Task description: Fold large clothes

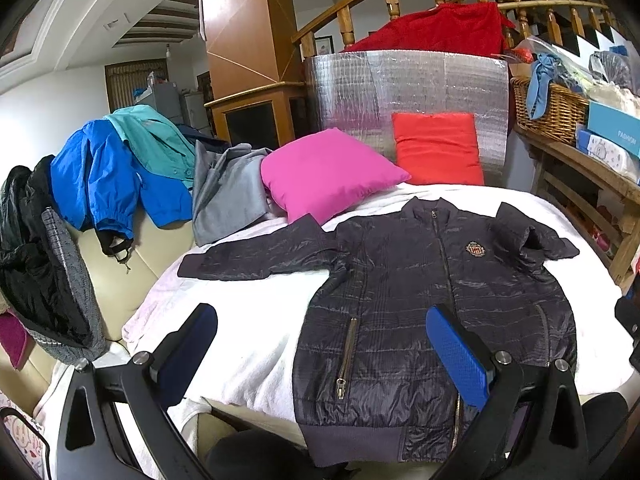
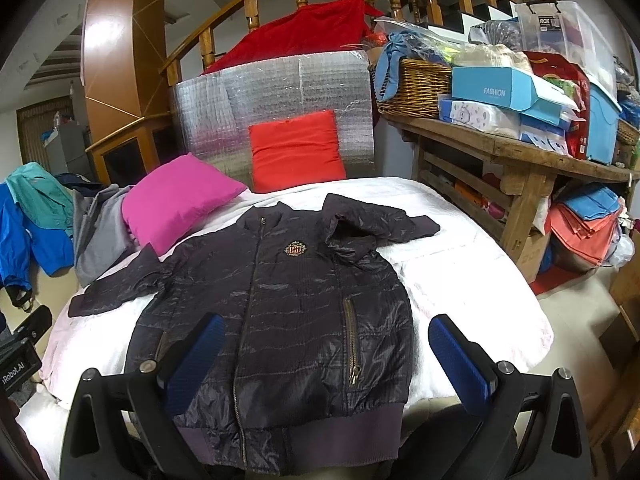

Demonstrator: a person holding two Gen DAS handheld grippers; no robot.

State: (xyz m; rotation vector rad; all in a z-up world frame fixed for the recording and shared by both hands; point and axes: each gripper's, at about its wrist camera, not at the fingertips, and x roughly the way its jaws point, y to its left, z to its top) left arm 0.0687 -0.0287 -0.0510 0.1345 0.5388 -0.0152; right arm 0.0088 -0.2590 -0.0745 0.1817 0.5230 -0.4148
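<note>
1. The left gripper was spread wide and held nothing; it hung above the near hem of the jacket, which lay flat, front up and zipped, on the white blanket.
2. The right gripper was likewise spread wide and gripped nothing, with the jacket between its blue pads.
3. Only the left view showed the heap of clothes at 9 o'clock: a blue coat, a teal shirt and a black coat draped over a cream sofa.
4. Only the right view showed the full wooden bench at 2 o'clock, loaded with a wicker basket and a blue box, and a stack of folded cloth on the floor under it.
5. Both views showed the pink cushion at 12 o'clock touching the jacket's outstretched sleeve, with the red cushion behind it against a silver panel.
6. The other sleeve lay crumpled near the shoulder.
7. Bare blanket lay open at 3 o'clock of the jacket in the right view, reaching to the rounded edge of the bed.
8. The jacket's hem hung over the near edge at 6 o'clock.
</note>
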